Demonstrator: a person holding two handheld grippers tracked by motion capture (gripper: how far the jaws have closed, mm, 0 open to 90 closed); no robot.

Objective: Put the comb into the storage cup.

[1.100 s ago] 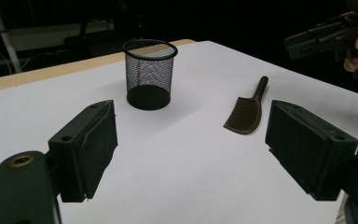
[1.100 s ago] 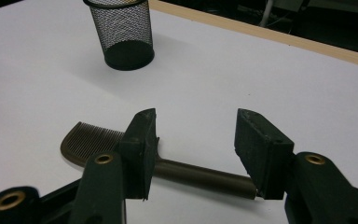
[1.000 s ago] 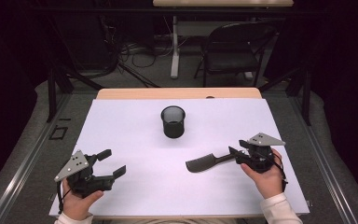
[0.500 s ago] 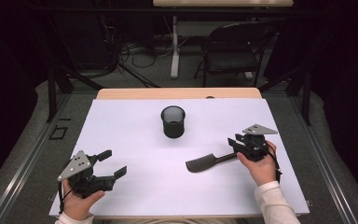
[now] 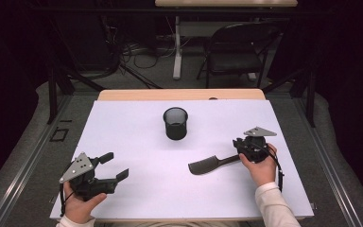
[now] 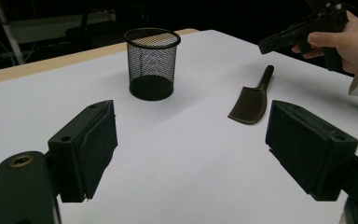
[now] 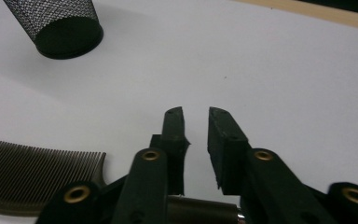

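Right claw (image 5: 244, 152) has just been closing and now clenches the comb (image 5: 208, 165) by its handle on the desk (image 5: 137, 142); left claw (image 5: 115, 166) gapes empty. Lifting toward the mesh cup (image 5: 176, 123) likely remains.

White counter (image 5: 137, 142): open surface across the left and centre. Obstacles: an upright mesh cup (image 5: 176, 123) far of centre, and a flat comb (image 5: 207, 165) lying right of centre, its handle running right to the right gripper (image 5: 246, 147). Free lane between cup and comb; wide free band between the comb and the left gripper (image 5: 113, 166) at near left. Far right corner unobstructed.
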